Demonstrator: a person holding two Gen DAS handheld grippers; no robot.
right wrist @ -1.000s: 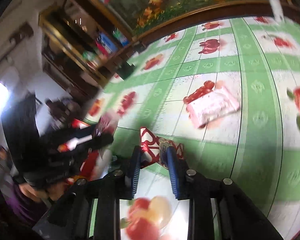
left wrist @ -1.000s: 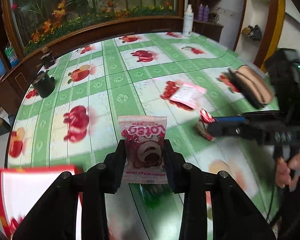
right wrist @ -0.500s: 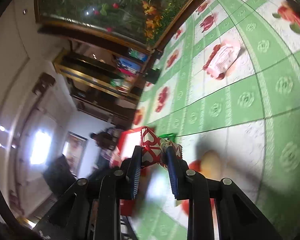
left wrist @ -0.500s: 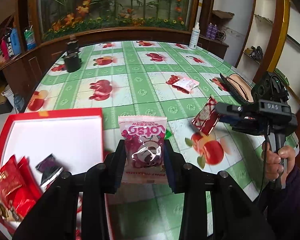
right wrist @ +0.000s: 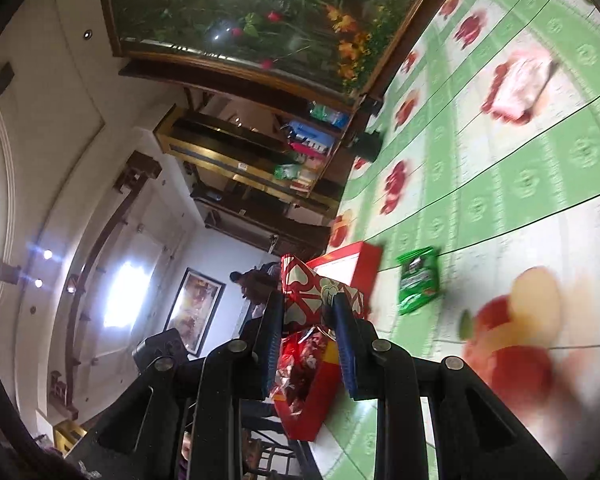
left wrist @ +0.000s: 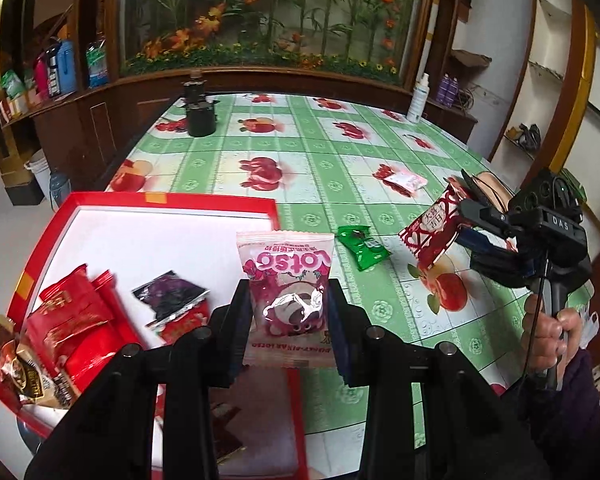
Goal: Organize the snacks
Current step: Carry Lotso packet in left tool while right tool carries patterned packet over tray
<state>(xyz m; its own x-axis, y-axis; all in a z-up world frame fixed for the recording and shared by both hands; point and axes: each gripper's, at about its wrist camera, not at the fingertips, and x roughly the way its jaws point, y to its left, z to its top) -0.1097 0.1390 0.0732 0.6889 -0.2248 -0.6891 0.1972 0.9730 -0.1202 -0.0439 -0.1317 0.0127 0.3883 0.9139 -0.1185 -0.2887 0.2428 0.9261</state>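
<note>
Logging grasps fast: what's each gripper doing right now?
Left gripper: closed on the pink Lotso packet.
Right gripper: closed on the red heart packet.

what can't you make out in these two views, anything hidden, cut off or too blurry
- Left wrist view: the lower part of the pink Lotso packet is covered by the left gripper fingers.
- Left wrist view: the snacks at the near left corner of the red tray are cut off by the fisheye edge.
- Right wrist view: the pink packet on the tablecloth is motion-blurred, its print unreadable.
- Right wrist view: the right gripper hides part of the red heart-print packet.
</note>
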